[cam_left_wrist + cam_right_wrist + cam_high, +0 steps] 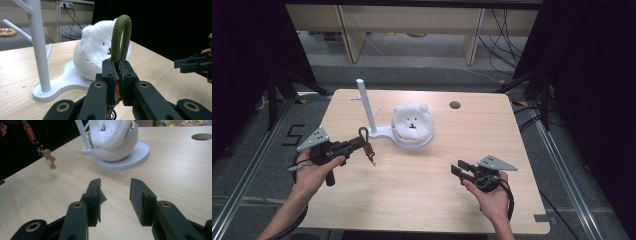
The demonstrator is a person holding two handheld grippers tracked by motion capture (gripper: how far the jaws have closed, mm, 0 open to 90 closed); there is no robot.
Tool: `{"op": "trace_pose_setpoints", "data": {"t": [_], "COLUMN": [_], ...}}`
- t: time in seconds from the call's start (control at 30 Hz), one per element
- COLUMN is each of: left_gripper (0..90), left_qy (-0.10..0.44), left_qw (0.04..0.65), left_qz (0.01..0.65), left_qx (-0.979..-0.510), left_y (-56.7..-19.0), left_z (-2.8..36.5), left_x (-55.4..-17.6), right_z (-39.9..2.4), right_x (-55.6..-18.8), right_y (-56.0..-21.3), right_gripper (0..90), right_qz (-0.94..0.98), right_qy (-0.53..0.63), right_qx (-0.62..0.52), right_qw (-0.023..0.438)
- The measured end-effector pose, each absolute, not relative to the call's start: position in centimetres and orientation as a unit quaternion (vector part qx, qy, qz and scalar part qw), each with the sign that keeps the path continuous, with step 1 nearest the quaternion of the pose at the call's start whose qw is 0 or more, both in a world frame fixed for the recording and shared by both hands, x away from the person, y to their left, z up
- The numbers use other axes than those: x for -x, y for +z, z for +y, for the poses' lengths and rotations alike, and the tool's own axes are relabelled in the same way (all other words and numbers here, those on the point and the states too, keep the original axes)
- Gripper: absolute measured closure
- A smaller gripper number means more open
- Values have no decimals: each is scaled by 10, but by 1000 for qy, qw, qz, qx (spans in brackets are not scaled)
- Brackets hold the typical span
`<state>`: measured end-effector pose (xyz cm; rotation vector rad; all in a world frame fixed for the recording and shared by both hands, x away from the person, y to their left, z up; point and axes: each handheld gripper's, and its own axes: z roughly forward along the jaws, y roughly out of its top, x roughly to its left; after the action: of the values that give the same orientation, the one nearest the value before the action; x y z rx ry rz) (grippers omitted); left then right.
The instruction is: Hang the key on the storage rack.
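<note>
My left tongs [353,145] are pinched on a keychain's green rope loop [121,37]; in the left gripper view the loop stands up out of the closed jaws. Below them hang the orange strap [368,148] and a small charm [50,157], clear of the tabletop [427,195]. In the high view the keychain sits at about nine o'clock from the table's middle, just at seven o'clock from the white stand [384,132].

The stand's post [365,105] rises upright from its flat base, with short pegs branching off it. At the other end of the base sits a white bowl [83,65] holding a fluffy white bear-faced plush [412,120], near the tabletop's middle toward twelve o'clock.

My right tongs [460,170] are at about five o'clock, well apart from the keychain, spread with nothing between the jaws; in the right gripper view they point toward the bowl, bare wood showing in the gap. A round hole [455,105] in the tabletop lies at about one o'clock.
</note>
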<state>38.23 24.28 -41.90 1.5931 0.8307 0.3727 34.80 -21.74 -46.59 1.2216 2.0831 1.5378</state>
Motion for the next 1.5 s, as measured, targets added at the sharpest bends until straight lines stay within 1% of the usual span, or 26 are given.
{"op": "trace_pose_setpoints", "data": {"t": [0.1, 0.13, 0.17, 0.2, 0.23, 0.27, 0.33, 0.47, 0.5, 0.57, 0.6, 0.67, 0.7, 0.73, 0.8, 0.87, 0.9, 0.93, 0.97, 1.0, 1.13, 1.17, 1.2, 1.23, 1.27, 1.5], "left_gripper": [841, 841, 841, 841, 841, 840, 841, 841, 841, 841, 841, 841, 841, 841, 841, 841, 841, 841, 841, 841, 841, 841, 841, 841, 841, 841], "left_qy": [165, 165, 167, 168, 169, 171, 176, 181, 182, 184, 182, 184, 184, 186, 187, 190, 192, 193, 195, 198, 203, 204, 205, 206, 207, 208], "left_qw": [607, 607, 607, 607, 606, 607, 606, 606, 605, 604, 608, 604, 602, 602, 600, 599, 597, 598, 598, 597, 599, 595, 594, 593, 592, 592], "left_qz": [361, 363, 363, 364, 366, 368, 371, 378, 380, 383, 383, 389, 393, 393, 396, 398, 398, 399, 400, 401, 401, 404, 405, 406, 404, 408], "left_qx": [-688, -688, -687, -686, -686, -684, -681, -676, -675, -674, -671, -671, -670, -670, -670, -669, -669, -668, -667, -666, -663, -664, -664, -664, -666, -663], "left_y": [-419, -418, -418, -418, -417, -417, -417, -417, -418, -418, -419, -419, -419, -419, -419, -419, -419, -419, -418, -418, -417, -416, -415, -415, -415, -415], "left_z": [246, 247, 249, 250, 251, 252, 255, 262, 264, 267, 268, 270, 271, 272, 274, 275, 276, 277, 277, 279, 282, 282, 282, 282, 283, 284], "left_x": [-382, -382, -382, -382, -383, -383, -383, -383, -384, -384, -386, -386, -386, -387, -387, -389, -389, -390, -391, -391, -396, -396, -397, -398, -399, -407], "right_z": [-220, -223, -223, -225, -228, -228, -232, -234, -235, -234, -235, -235, -235, -233, -236, -236, -234, -236, -234, -236, -238, -236, -236, -236, -238, -238], "right_x": [-344, -345, -343, -343, -344, -340, -344, -342, -343, -340, -342, -342, -342, -341, -343, -343, -341, -343, -340, -342, -343, -340, -340, -340, -342, -341], "right_y": [-469, -470, -470, -470, -471, -469, -471, -472, -474, -474, -476, -478, -480, -480, -483, -484, -483, -484, -483, -483, -484, -483, -483, -484, -485, -487], "right_gripper": [611, 611, 611, 611, 610, 609, 607, 600, 599, 596, 594, 592, 591, 590, 589, 589, 589, 589, 588, 586, 577, 574, 572, 571, 569, 560], "right_qz": [711, 716, 710, 709, 714, 706, 706, 698, 701, 697, 699, 699, 699, 692, 702, 699, 689, 694, 690, 696, 693, 688, 689, 689, 694, 693], "right_qy": [534, 533, 533, 533, 532, 527, 537, 540, 541, 537, 540, 541, 540, 542, 541, 541, 544, 544, 542, 542, 545, 543, 540, 542, 543, 542], "right_qx": [-443, -432, -444, -447, -435, -458, -442, -455, -446, -460, -451, -452, -452, -463, -446, -450, -465, -455, -466, -452, -448, -465, -467, -464, -452, -456], "right_qw": [113, 126, 117, 119, 135, 117, 132, 123, 130, 118, 127, 119, 125, 109, 125, 126, 109, 124, 116, 133, 149, 127, 125, 128, 141, 135]}}
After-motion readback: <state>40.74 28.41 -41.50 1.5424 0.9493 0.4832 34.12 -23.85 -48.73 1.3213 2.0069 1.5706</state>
